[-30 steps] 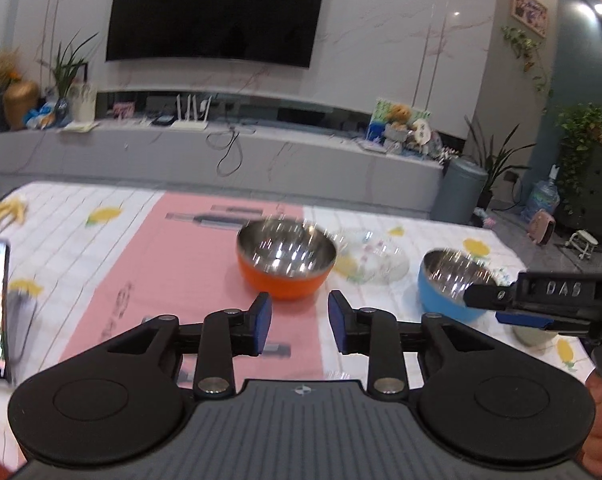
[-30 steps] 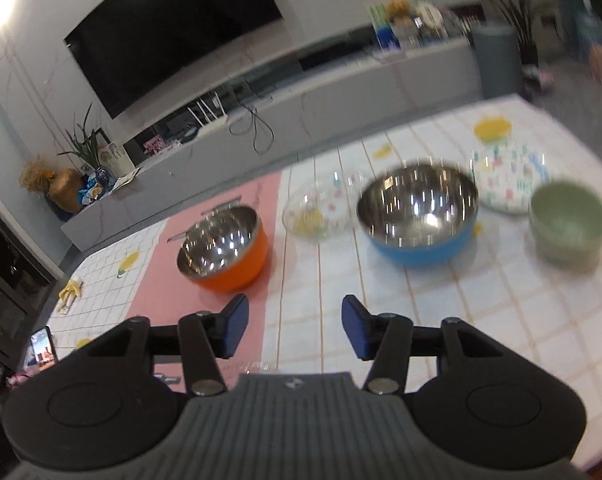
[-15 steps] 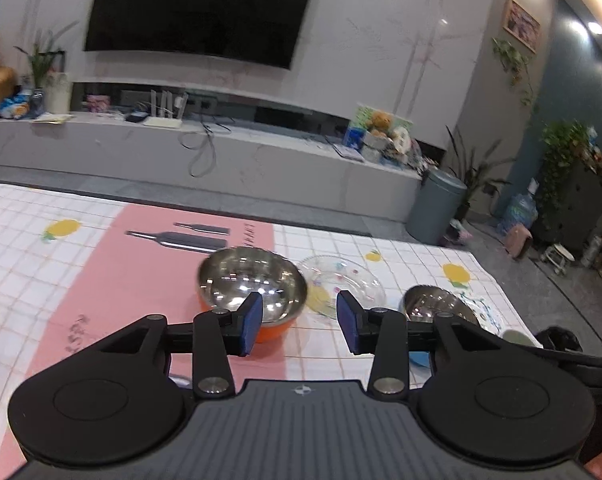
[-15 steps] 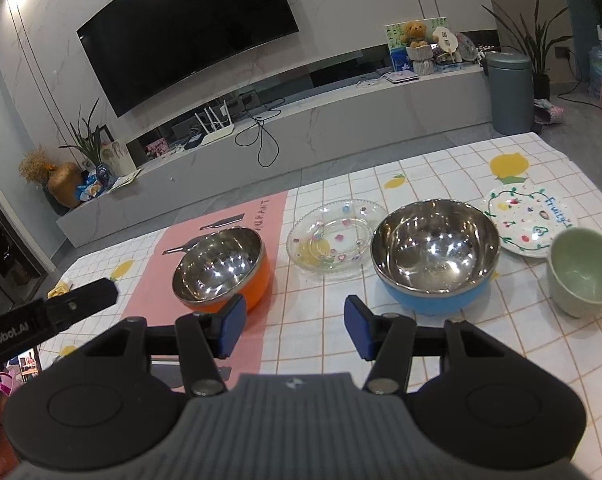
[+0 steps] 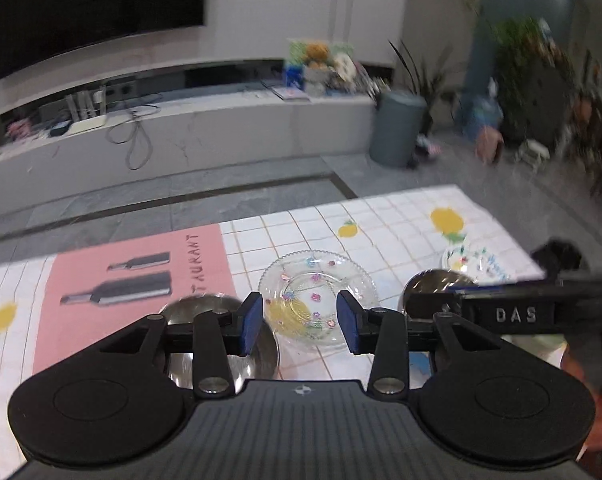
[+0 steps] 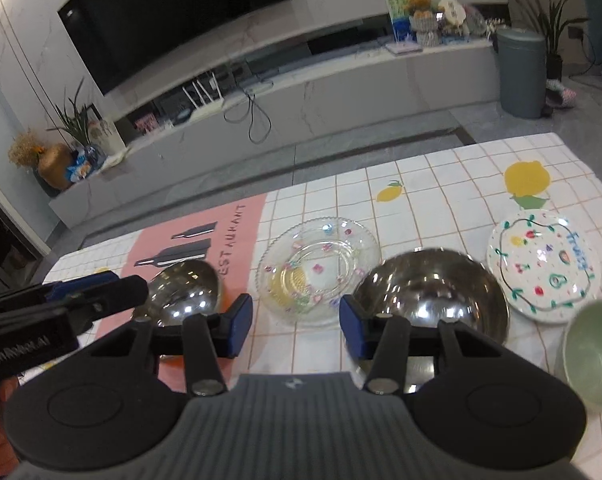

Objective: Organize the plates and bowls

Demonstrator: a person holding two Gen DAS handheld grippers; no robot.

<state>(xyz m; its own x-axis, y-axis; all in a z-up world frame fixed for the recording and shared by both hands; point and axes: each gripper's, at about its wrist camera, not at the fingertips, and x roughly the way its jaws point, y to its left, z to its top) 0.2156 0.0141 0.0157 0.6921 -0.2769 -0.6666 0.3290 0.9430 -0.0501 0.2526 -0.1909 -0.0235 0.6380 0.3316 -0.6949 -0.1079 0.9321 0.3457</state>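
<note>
Both claws now over the dishes, nothing gripped yet.

Worktop (image 6: 421,184) carries, largest first: 2 steel bowls (image 6: 433,292), glass plate (image 6: 319,270), painted plate (image 6: 545,268), green bowl (image 6: 593,348). In 1 s left claw (image 5: 299,322) swung from orange bowl (image 5: 221,344) to glass plate; right claw (image 6: 296,326) too. Both wide, empty. Far edge clear; dishes crowd.

Shiny steel bowl (image 6: 433,292), clear patterned glass plate (image 6: 319,268), glossy painted plate (image 6: 543,266), matt green bowl (image 6: 595,354).
</note>
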